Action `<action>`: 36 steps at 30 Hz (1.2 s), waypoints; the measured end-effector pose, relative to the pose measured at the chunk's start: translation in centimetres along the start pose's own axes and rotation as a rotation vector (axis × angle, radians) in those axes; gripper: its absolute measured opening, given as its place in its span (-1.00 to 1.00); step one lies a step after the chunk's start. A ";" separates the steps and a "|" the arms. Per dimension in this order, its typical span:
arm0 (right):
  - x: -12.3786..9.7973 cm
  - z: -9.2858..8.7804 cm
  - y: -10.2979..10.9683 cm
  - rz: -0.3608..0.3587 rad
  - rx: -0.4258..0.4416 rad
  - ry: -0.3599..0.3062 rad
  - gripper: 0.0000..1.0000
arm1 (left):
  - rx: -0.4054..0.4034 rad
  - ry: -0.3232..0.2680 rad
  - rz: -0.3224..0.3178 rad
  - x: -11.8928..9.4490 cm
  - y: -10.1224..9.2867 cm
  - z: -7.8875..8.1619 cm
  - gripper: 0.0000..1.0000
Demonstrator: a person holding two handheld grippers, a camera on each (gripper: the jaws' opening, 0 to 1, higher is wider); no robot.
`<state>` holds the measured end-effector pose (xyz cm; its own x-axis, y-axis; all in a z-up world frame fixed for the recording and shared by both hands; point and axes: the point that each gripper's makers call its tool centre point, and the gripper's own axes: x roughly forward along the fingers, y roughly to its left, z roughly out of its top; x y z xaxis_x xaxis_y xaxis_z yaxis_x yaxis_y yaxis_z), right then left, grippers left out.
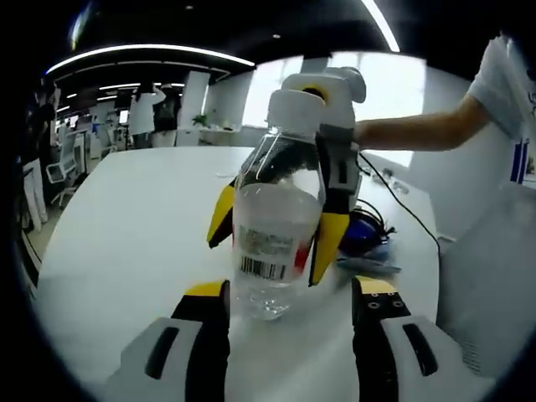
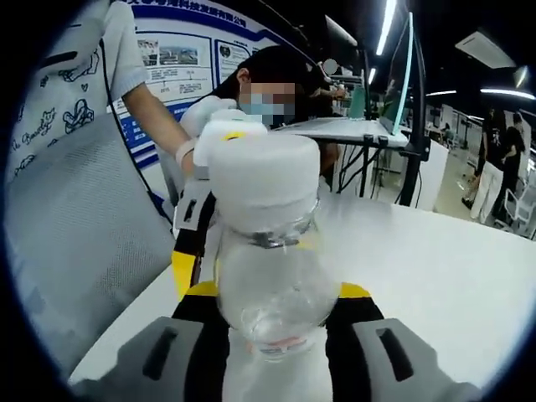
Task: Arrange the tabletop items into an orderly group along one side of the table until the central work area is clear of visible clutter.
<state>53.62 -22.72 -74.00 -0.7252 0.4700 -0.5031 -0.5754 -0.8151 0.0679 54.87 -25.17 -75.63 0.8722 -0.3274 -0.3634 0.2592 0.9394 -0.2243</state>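
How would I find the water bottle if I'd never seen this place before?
Start at the big white table. Near its edge, beside a blue bundle with a black cable, a yellow-tipped right tool grips the bottle. It is the see-through one with a white cap and a barcode label.

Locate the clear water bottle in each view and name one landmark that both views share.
Left gripper view: the water bottle stands at centre on the white table, clamped between the jaws of the right hand-held gripper coming in from behind it.
Right gripper view: the bottle sits at centre bottom, white cap uppermost, between this view's own jaws.
Shared landmark: the bottle's white cap.
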 end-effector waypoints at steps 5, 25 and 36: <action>0.0 0.1 -0.4 -0.032 0.027 -0.019 -0.19 | -0.006 -0.002 0.005 -0.1 0.2 0.0 0.11; -1.2 0.5 -2.7 -0.227 0.123 -0.127 -0.22 | -0.018 -0.009 0.022 -0.4 0.4 0.1 0.13; -2.8 1.7 -5.6 -0.440 0.151 -0.200 -0.23 | -0.024 -0.013 0.021 -0.3 0.5 0.1 0.13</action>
<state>58.21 -18.88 -71.53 -0.4516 0.8258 -0.3378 -0.8803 -0.4741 0.0179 54.80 -24.56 -75.59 0.8828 -0.3060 -0.3565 0.2307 0.9434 -0.2384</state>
